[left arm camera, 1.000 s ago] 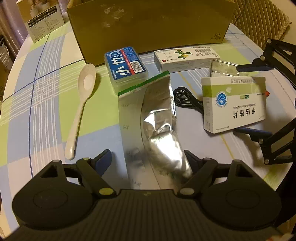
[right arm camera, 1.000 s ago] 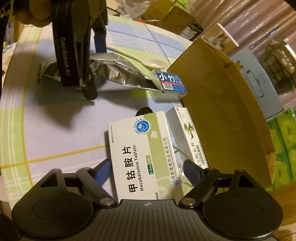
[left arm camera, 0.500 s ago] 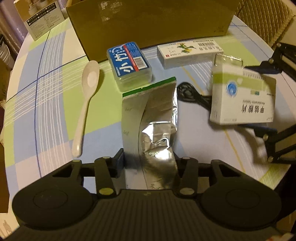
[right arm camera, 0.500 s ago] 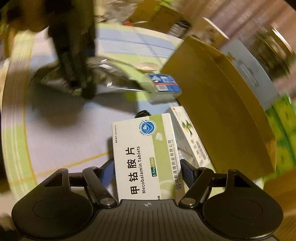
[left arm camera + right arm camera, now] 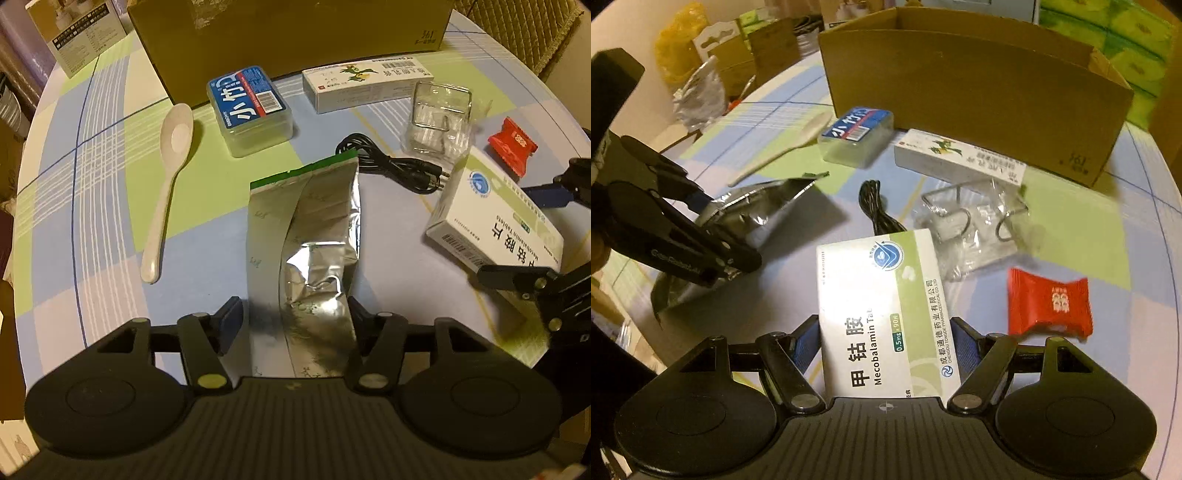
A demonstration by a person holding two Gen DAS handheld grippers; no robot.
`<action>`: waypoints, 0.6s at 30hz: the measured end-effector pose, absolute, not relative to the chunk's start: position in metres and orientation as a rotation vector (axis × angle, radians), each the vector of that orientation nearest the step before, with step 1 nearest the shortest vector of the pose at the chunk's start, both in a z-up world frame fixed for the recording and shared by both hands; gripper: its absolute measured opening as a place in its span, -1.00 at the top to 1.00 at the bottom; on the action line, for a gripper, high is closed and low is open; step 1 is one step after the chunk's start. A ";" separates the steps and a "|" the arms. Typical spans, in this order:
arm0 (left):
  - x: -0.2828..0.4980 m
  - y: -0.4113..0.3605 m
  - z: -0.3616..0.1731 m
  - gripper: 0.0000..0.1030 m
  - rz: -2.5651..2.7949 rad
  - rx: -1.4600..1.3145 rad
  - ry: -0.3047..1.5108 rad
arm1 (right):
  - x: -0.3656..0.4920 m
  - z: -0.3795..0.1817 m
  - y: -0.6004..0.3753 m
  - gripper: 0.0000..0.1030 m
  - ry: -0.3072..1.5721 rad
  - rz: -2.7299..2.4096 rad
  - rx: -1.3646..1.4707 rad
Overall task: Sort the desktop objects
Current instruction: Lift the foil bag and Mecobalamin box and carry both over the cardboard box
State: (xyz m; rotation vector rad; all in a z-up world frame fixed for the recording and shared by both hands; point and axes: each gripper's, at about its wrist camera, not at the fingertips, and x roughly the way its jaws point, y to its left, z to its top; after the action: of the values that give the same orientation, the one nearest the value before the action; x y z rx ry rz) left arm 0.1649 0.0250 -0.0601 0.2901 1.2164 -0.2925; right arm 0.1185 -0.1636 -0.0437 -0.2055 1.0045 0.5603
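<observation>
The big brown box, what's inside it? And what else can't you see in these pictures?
- Cardboard box: inside hidden by its front wall, both views.
- Foil bag: contents sealed inside; near end hidden by the left hand-held gripper, left wrist view.
- Medicine box: bottom edge covered by the right hand-held gripper, right wrist view.

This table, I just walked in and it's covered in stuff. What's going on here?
A person is sorting clutter with a gripper in each hand. The left gripper has its jaws around a foil bag; the right gripper has clamped a white and green medicine box and lifted it off the table. A spoon, a black cable, a red candy and other small boxes lie in front of a cardboard box.
</observation>
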 end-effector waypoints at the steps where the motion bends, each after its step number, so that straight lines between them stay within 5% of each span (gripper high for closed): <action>1: 0.166 0.026 -0.060 -0.08 -0.294 0.287 1.223 | 0.119 -0.045 -0.164 -0.37 1.001 0.556 -0.207; 14: 0.173 0.024 -0.062 -0.10 -0.310 0.251 1.276 | 0.114 -0.058 -0.164 -0.48 0.951 0.533 -0.217; 18: 0.174 0.028 -0.060 0.16 -0.311 0.241 1.269 | 0.109 -0.060 -0.165 -0.48 0.920 0.523 -0.208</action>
State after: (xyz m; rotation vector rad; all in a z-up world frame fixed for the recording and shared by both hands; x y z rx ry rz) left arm 0.1738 0.0276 -0.0603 0.2414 1.2687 -0.3106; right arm 0.1091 -0.1648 -0.0598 -0.2080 0.9200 0.5229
